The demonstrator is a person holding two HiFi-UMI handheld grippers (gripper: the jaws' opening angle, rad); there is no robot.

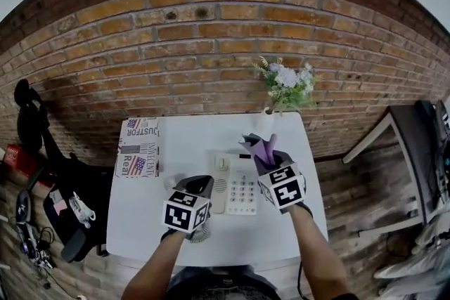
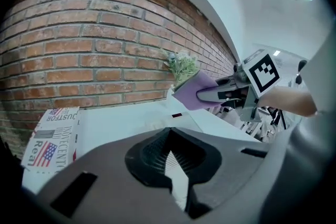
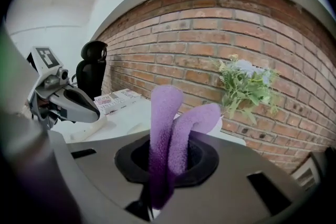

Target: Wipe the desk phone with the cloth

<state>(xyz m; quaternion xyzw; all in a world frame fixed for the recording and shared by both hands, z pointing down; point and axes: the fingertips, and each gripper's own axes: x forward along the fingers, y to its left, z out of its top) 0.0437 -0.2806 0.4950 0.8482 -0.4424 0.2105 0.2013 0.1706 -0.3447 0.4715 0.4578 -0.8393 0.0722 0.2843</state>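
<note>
On the head view, the desk phone (image 1: pixel 241 192) sits in the middle of the white table (image 1: pixel 190 140). It is a cream plastic slab with a grid of small keys, and its rounded handset (image 1: pixel 221 185) lies along its left side. My left gripper (image 1: pixel 201 186) hovers just left of the phone, its grey tip close beside the handset. My right gripper (image 1: pixel 266 159) is over the phone's far right corner, with a folded purple cloth (image 1: pixel 264 147) sticking out of it. Behind the phone a white vase (image 1: pixel 265 124) of pale flowers (image 1: pixel 286 83) stands against the rough brick wall (image 1: pixel 211 31). A folded newspaper (image 1: pixel 138 146) lies well to the phone's left.

On the left gripper view, the left gripper (image 2: pixel 169 153) has its ribbed dark pads drawn together at the tips, with nothing between them. Only a thin white sliver of table shows lower down. Across the frame, the right gripper (image 2: pixel 210 96) carries the cloth (image 2: pixel 189 93) in front of the flowers (image 2: pixel 181 65).

On the right gripper view, the right gripper (image 3: pixel 163 165) is clenched on the cloth (image 3: pixel 165 123), a fuzzy, nubbly fabric. Two soft lobes of it rise from the jaws. The left gripper (image 3: pixel 86 107) shows at the left edge, its smooth grey jaws together.
</note>
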